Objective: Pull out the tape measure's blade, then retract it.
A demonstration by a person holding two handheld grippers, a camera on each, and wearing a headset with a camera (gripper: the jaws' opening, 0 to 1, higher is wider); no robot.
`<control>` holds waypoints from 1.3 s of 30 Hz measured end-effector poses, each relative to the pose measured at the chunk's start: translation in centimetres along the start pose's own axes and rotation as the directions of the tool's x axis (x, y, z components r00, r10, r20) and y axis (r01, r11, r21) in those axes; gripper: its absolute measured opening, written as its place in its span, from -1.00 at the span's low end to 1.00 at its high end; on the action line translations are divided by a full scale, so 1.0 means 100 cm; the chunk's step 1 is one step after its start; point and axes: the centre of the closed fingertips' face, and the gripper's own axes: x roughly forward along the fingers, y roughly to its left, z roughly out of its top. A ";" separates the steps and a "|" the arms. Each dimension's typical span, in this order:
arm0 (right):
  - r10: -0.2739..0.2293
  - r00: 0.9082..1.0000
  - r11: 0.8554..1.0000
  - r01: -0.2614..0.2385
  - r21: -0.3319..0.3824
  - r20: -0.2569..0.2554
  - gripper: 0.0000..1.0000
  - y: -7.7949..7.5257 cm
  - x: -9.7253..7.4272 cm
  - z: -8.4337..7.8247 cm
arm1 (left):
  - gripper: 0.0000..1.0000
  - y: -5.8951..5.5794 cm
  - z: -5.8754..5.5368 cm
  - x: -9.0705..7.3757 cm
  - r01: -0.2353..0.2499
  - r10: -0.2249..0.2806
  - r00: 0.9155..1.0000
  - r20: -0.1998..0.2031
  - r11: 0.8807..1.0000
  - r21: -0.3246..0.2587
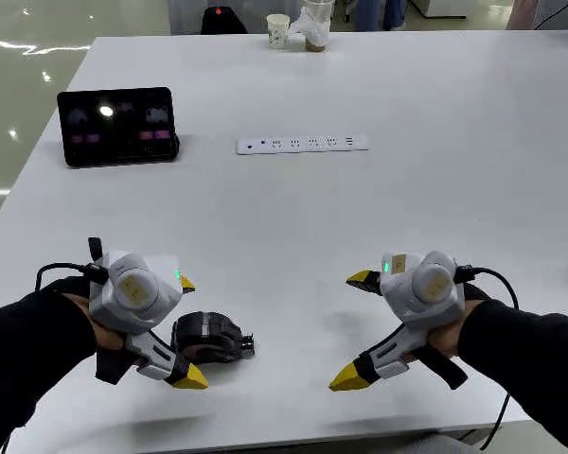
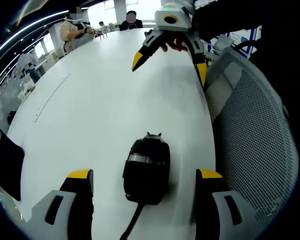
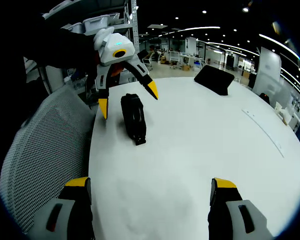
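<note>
White table (image 1: 360, 218) takes most of the head view, with a black tablet (image 1: 118, 125), a white power strip (image 1: 303, 144) and a paper cup (image 1: 278, 30) at the far side. The tape measure (image 1: 208, 337) lies near the front edge, between the two jaws of the left gripper (image 1: 187, 330). These jaws stand wide apart, and in the left gripper view there is a bare gap on each side of the case. The case is black with a grey band across its top. Only a small hook shows at its front end, which points toward the right gripper (image 1: 352, 329). That gripper is well apart from the case, with its jaws also wide and holding nothing. A dark cord leaves the rear of the case and is cut off at the bottom of the left gripper view. In the head view the left gripper covers the left end of the case. Any print on the case is too small to read.
</note>
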 end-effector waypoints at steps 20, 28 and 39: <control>0.040 0.999 0.999 -0.040 -0.015 0.008 0.87 0.005 0.030 0.017 | -0.13 -0.009 0.016 0.015 0.052 -0.052 0.999 -0.006 0.998 0.018; 0.055 0.998 0.998 -0.055 -0.033 0.007 0.84 0.007 0.043 0.025 | -0.31 -0.005 0.019 0.018 0.032 -0.031 0.999 -0.010 0.999 0.040; 0.075 0.997 0.995 -0.075 -0.067 0.003 0.47 0.012 0.059 0.036 | -0.37 -0.007 0.017 0.020 0.033 -0.032 0.999 -0.023 0.997 0.063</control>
